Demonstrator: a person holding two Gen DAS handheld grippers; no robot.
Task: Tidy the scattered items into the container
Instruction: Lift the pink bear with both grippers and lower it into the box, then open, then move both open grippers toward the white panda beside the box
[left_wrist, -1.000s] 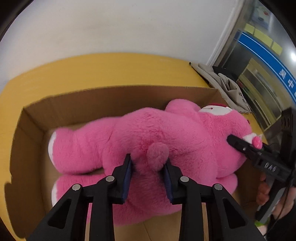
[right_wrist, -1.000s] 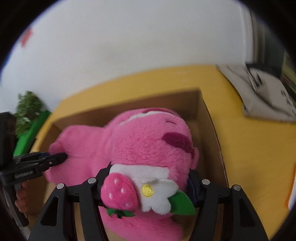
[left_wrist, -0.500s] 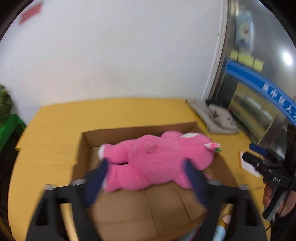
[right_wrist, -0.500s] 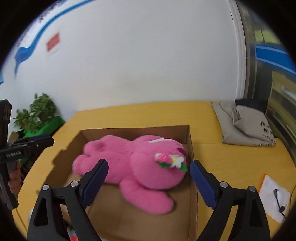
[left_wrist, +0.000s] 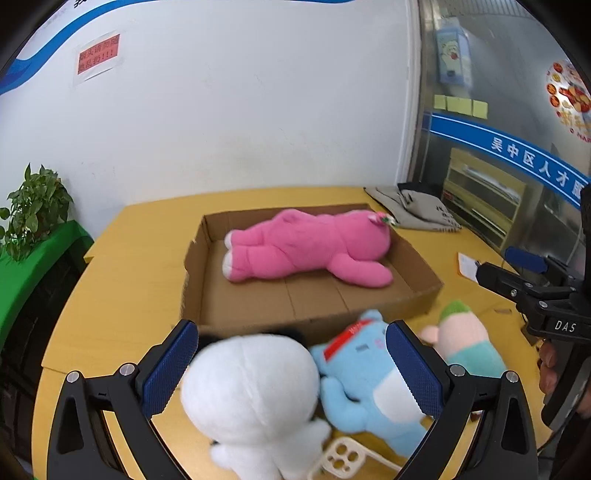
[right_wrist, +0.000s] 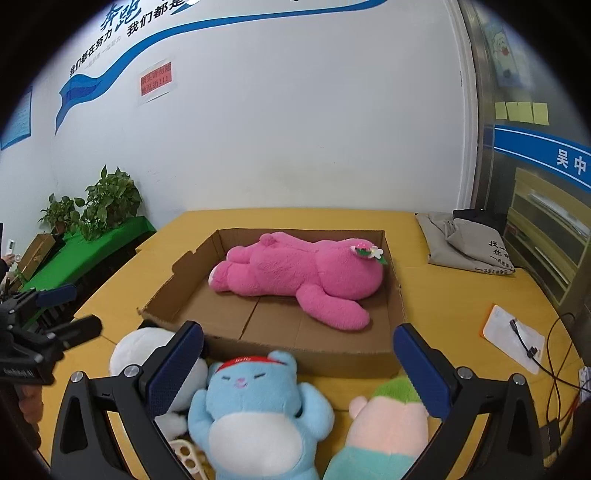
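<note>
A big pink plush bear (left_wrist: 306, 247) (right_wrist: 295, 269) lies on its side in the shallow cardboard box (left_wrist: 277, 321) (right_wrist: 314, 354), held by nothing. In front of the box lie a white plush (left_wrist: 251, 391) (right_wrist: 147, 350), a blue plush bear with a red headband (left_wrist: 369, 376) (right_wrist: 258, 406) and a peach, green and teal plush (left_wrist: 465, 339) (right_wrist: 384, 424). My left gripper (left_wrist: 290, 332) (right_wrist: 55, 314) hangs open above the white and blue toys. My right gripper (right_wrist: 298, 332) (left_wrist: 517, 280) is opening wide above the blue and peach toys, its pads touching nothing.
A cream phone case (left_wrist: 343, 458) (right_wrist: 184, 454) lies by the white plush at the near table edge. A grey cloth bag (right_wrist: 465, 240) sits at the back right. A paper with a cable (right_wrist: 513, 336) and loose wires lie right. Potted plants (right_wrist: 107, 199) stand left.
Both grippers let go of the pink bear, opened wide and drew back and up from the box. The bear now lies in the box, and the toys in front have come into view.
</note>
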